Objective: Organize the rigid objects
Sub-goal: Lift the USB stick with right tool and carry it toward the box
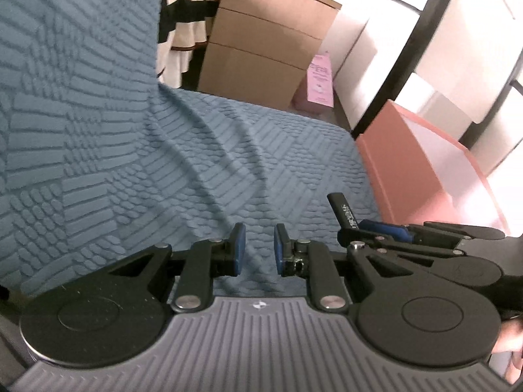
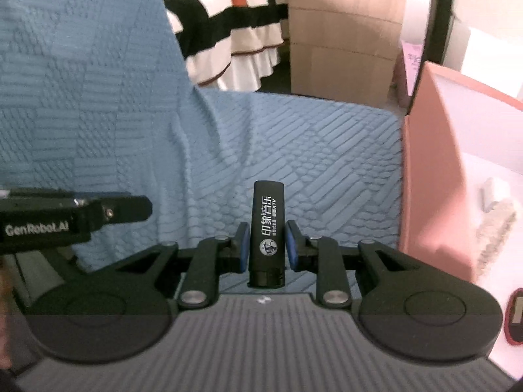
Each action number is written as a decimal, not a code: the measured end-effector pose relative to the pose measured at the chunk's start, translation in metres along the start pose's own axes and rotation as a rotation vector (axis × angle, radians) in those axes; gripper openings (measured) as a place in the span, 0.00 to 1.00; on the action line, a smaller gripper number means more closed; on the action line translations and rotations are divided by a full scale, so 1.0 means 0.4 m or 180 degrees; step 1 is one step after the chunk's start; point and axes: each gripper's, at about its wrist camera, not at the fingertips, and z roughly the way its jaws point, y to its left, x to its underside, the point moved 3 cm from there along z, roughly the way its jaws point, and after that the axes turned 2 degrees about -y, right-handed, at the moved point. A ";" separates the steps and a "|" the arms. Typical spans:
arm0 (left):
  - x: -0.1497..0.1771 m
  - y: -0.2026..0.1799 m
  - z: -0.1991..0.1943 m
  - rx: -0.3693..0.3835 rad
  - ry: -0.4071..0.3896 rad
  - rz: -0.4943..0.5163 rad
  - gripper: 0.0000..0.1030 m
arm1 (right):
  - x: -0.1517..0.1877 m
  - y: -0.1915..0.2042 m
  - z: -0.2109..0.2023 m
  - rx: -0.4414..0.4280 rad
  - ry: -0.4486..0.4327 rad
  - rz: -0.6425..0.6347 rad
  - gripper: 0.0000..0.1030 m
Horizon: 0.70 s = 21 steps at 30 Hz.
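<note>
My right gripper [image 2: 266,245] is shut on a black lighter [image 2: 267,228] with white print, held upright above the blue textured blanket [image 2: 294,150]. The lighter also shows in the left wrist view [image 1: 343,210], sticking up from the right gripper [image 1: 376,232] at the right. My left gripper [image 1: 259,250] is open and empty over the blanket [image 1: 163,170]; it shows at the left of the right wrist view [image 2: 143,207]. A pink open box [image 2: 434,170] stands at the right of the blanket, and shows in the left wrist view [image 1: 402,170] too.
Inside the pink box lie a pale crumpled item [image 2: 497,219] and a red-edged object [image 2: 514,317]. A wooden drawer cabinet [image 2: 346,39] and a striped bedcover [image 2: 228,23] stand behind. A black pole [image 1: 412,42] rises at the right.
</note>
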 end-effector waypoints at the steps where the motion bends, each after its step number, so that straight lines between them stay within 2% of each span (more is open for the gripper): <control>1: -0.006 -0.009 -0.001 0.0026 0.0018 0.0010 0.20 | -0.004 -0.006 -0.008 0.0000 -0.0023 0.0026 0.26; 14: -0.097 -0.122 -0.049 0.0153 0.0004 0.0095 0.21 | -0.075 -0.092 -0.150 0.0088 -0.0351 0.0242 0.26; 16: -0.112 -0.148 -0.059 0.0188 -0.0014 0.0132 0.30 | -0.087 -0.105 -0.175 0.0108 -0.0395 0.0249 0.26; 21: -0.152 -0.213 -0.079 0.0264 -0.0085 0.0166 0.32 | -0.119 -0.143 -0.239 0.0171 -0.0479 0.0281 0.26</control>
